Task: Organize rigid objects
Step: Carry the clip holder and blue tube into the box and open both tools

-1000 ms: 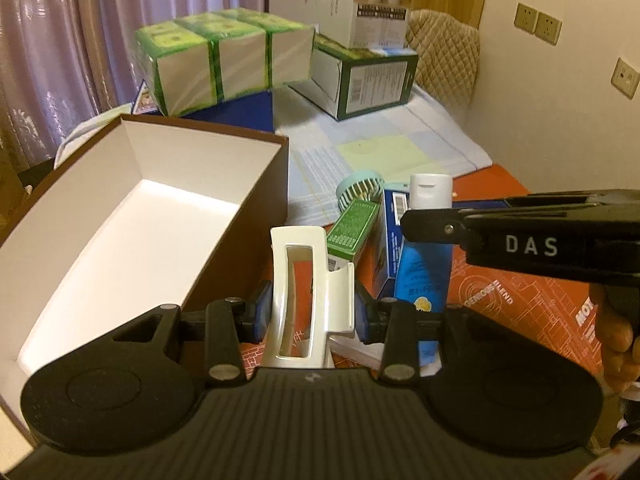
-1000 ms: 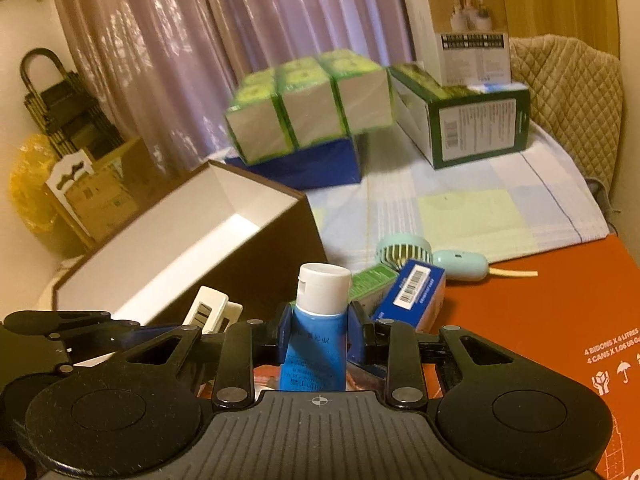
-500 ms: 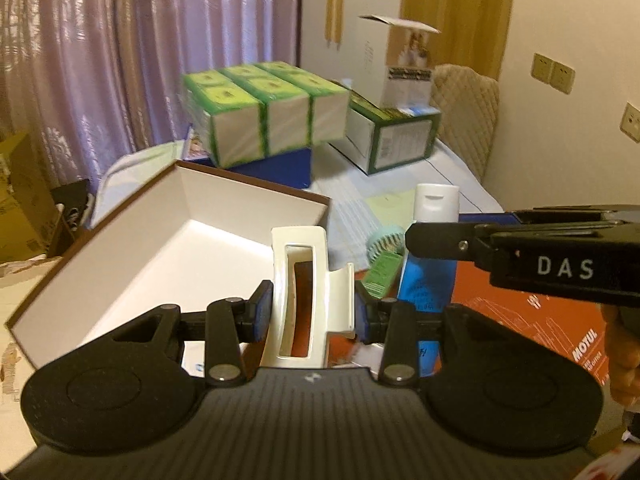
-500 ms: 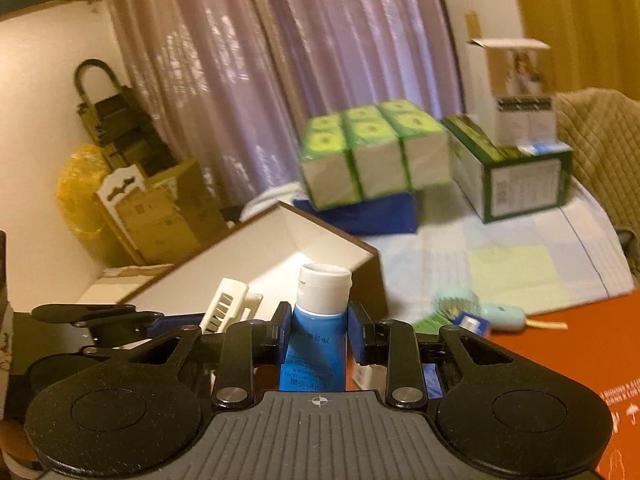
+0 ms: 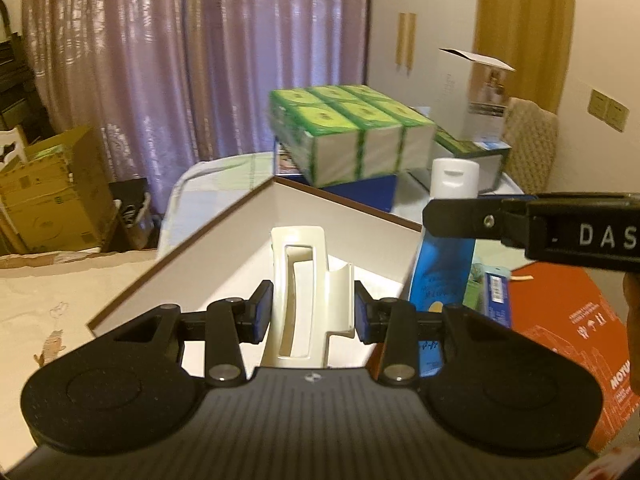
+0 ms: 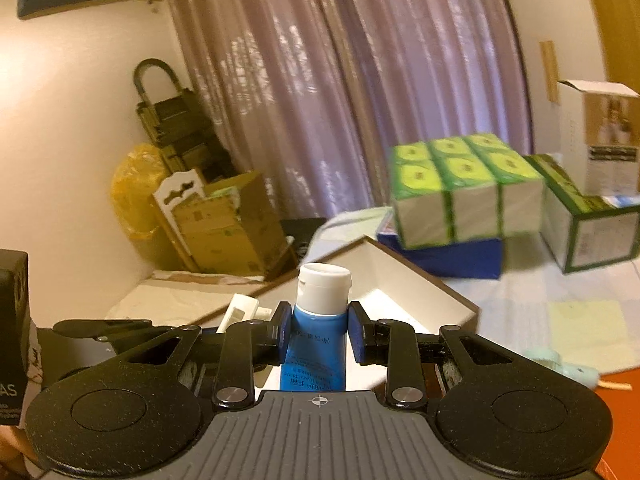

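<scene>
My left gripper is shut on a cream hair claw clip, held upright above the near edge of the open brown box with a white inside. My right gripper is shut on a blue tube with a white cap, cap up. In the left wrist view that blue tube hangs just right of the clip, clamped in the right gripper's fingers. From the right wrist view the clip shows to the left and the box lies behind the tube.
A pack of green tissue boxes rests on a blue box behind the brown box. A green-and-white carton and a tall white carton stand further right. An orange carton, a mint hand fan and small boxes lie at right.
Both grippers have risen with the clip and the tube still held, and tilted up. The brown box now sits lower in both views and more curtain shows.
</scene>
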`<action>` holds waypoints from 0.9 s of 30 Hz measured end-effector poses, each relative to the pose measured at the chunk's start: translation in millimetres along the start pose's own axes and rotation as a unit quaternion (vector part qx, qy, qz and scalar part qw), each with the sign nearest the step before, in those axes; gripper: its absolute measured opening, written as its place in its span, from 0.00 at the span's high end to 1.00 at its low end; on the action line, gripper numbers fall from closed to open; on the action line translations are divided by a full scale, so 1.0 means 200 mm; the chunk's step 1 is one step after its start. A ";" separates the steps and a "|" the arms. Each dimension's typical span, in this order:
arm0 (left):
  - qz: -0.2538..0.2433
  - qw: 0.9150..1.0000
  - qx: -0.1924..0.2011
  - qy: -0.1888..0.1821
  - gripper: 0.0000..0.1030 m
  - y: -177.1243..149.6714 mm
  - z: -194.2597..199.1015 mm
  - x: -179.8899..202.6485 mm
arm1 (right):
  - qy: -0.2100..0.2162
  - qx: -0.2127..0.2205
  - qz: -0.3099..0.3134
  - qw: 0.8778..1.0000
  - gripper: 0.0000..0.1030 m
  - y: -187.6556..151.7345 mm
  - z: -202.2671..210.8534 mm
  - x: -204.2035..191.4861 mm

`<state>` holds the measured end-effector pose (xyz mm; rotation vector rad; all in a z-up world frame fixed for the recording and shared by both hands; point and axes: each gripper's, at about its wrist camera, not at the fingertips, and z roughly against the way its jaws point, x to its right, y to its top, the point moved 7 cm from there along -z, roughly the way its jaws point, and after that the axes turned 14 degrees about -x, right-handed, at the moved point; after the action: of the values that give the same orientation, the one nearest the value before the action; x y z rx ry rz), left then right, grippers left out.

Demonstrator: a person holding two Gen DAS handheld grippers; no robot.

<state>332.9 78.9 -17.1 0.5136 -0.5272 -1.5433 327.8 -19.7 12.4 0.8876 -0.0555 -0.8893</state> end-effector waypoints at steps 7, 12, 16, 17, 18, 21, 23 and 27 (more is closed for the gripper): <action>0.015 1.000 -0.003 0.018 0.66 0.03 -0.03 -0.15 | 0.021 0.003 0.019 1.000 0.74 0.11 -0.15 -0.10; 0.023 0.999 -0.017 0.024 0.66 0.03 -0.11 -0.23 | 0.021 -0.004 0.024 0.999 0.74 0.15 -0.28 -0.11; 0.028 0.999 -0.033 0.019 0.66 0.02 -0.19 -0.27 | 0.009 -0.016 0.024 1.000 0.74 0.15 -0.38 -0.07; 0.028 0.999 -0.037 0.017 0.66 0.03 -0.22 -0.27 | 0.005 -0.022 0.023 0.999 0.74 0.14 -0.41 -0.06; 0.029 0.999 -0.043 0.015 0.66 0.02 -0.25 -0.28 | 0.002 -0.027 0.023 0.999 0.74 0.14 -0.43 -0.05; 0.028 0.998 -0.059 0.009 0.66 0.02 -0.33 -0.28 | -0.015 -0.044 0.023 0.999 0.74 0.11 -0.50 0.00; 0.026 0.997 -0.068 0.005 0.66 0.02 -0.39 -0.27 | -0.026 -0.055 0.024 0.998 0.74 0.09 -0.55 0.03; 0.023 0.996 -0.087 -0.002 0.66 0.01 -0.49 -0.25 | -0.050 -0.076 0.028 0.995 0.74 0.06 -0.64 0.09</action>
<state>397.1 127.9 -92.5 0.3633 -0.4006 -1.5292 395.5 54.6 -68.3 0.6972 -0.0984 -0.8727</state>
